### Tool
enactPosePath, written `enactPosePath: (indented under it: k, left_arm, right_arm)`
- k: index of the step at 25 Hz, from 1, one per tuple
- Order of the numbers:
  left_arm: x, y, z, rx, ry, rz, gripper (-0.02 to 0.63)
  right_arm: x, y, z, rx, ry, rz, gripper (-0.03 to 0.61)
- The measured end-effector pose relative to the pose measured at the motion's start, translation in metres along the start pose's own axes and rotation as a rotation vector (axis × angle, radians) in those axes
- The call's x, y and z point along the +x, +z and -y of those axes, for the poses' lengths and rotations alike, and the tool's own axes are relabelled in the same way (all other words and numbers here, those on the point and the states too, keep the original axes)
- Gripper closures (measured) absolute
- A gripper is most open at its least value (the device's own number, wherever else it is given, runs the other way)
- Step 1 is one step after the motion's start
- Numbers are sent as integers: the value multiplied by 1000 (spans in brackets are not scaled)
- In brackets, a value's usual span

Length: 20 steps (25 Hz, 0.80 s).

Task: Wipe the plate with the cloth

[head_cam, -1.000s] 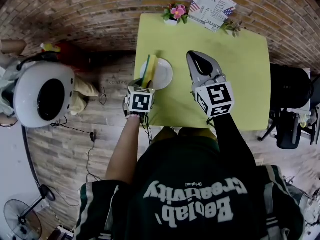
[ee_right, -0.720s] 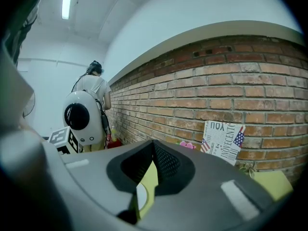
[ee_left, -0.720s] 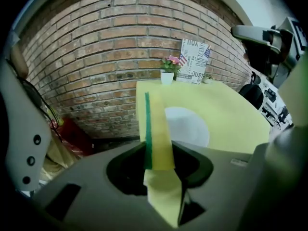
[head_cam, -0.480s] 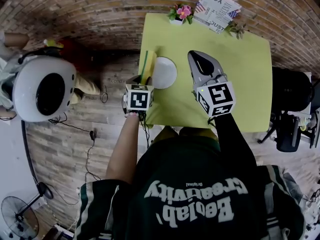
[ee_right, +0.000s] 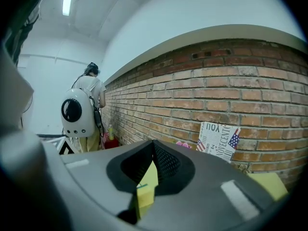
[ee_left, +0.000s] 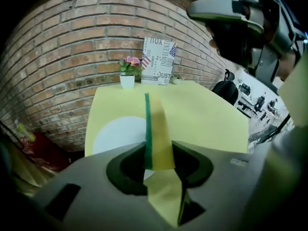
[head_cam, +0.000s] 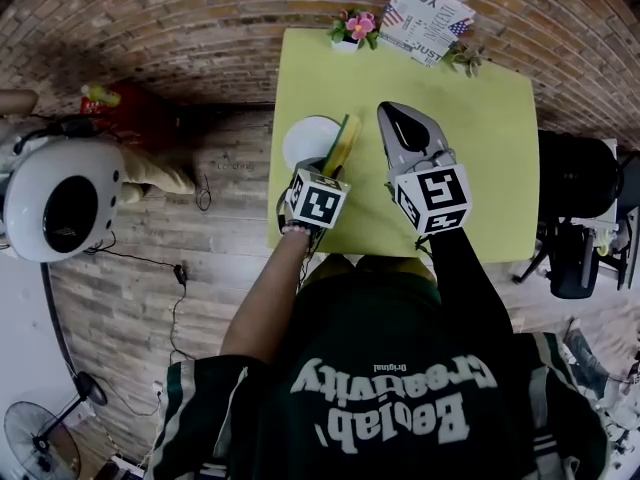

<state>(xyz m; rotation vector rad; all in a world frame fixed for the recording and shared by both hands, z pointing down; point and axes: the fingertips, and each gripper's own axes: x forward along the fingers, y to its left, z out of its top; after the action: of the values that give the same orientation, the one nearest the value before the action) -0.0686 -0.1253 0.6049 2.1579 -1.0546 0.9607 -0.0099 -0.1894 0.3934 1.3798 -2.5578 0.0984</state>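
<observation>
A white plate (head_cam: pixel 305 136) lies near the left edge of the yellow-green table (head_cam: pixel 480 148). My left gripper (head_cam: pixel 337 160) is shut on a yellow cloth with a green edge (head_cam: pixel 344 142), held upright at the plate's right rim. In the left gripper view the cloth (ee_left: pixel 159 129) stands between the jaws of the left gripper (ee_left: pixel 156 150), with the plate (ee_left: pixel 115 134) just to its left. My right gripper (head_cam: pixel 396 118) hovers over the table's middle, shut and empty. In the right gripper view the tips of the right gripper (ee_right: pixel 153 146) meet.
A small flower pot (head_cam: pixel 352 26), a printed card (head_cam: pixel 425 16) and a little plant (head_cam: pixel 462 56) stand along the table's far edge by the brick wall. A black chair (head_cam: pixel 578 178) is on the right. A person with a white backpack (head_cam: pixel 60 193) stands at the left.
My left gripper has carried the cloth from the plate's left side across to its right rim. The right gripper has not moved.
</observation>
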Motion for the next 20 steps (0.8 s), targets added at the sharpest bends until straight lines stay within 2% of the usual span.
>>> enactPosePath:
  k: [6,13,20]
  left_arm:
    - [0,-6,-13,-13,27,-8,474]
    - [-18,-16,-59,-79,110,12,474]
    - [-39,-32,-95,-161,182,-10,474]
  right_arm:
    - [1,-1,2,-1,-1,-1,565]
    - [6,-1,-7,-6,22,2,565]
    - [9,-1,-12,-6,34,0,565]
